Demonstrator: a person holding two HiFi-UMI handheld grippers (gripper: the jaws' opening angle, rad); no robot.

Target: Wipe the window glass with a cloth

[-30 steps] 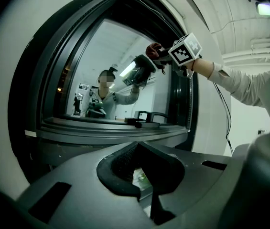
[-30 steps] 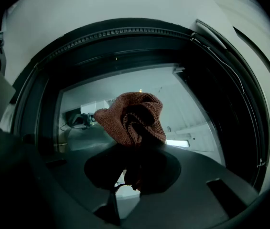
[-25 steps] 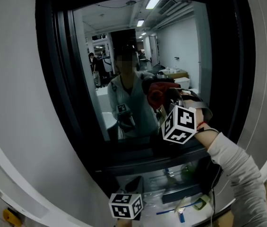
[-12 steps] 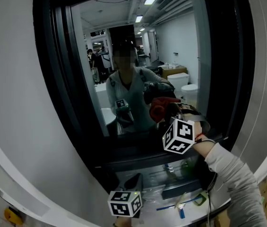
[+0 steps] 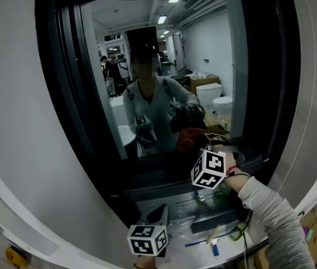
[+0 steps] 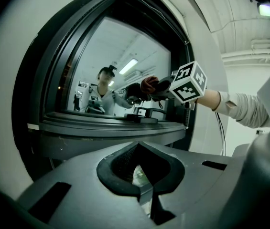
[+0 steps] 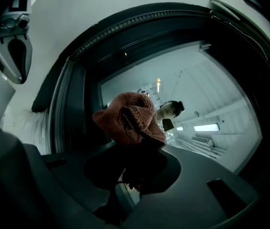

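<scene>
At the lower right of the pane, just above the bottom rail, a bunched rust-red knitted cloth (image 5: 189, 139) meets the window glass (image 5: 147, 66). In the head view it seems to merge with its own reflection, so it is probably pressed against the surface. The right gripper (image 7: 137, 156) has its jaws clamped on the cloth's near end, and the loose wad bulges out past them.

The cloth is crumpled into a lump with no strong long axis. What length it has runs along the jaw line, from the grip out towards the glass. In the right gripper view it rises from the jaws and leans a little to the left.

The step in hand looks like a wiping stroke low on the pane. The next move calls for steady pressure into the glass and a sweep leftward or upward, since most of the pane lies that way. The wad should stay clear of the dark metal window frame (image 5: 63, 94).

The left gripper (image 6: 144, 185) hangs low and near, below the sill, well apart from the cloth. Its jaws are closed together and hold nothing. A pale grey wall (image 5: 12, 94) curves around the frame on the left.
</scene>
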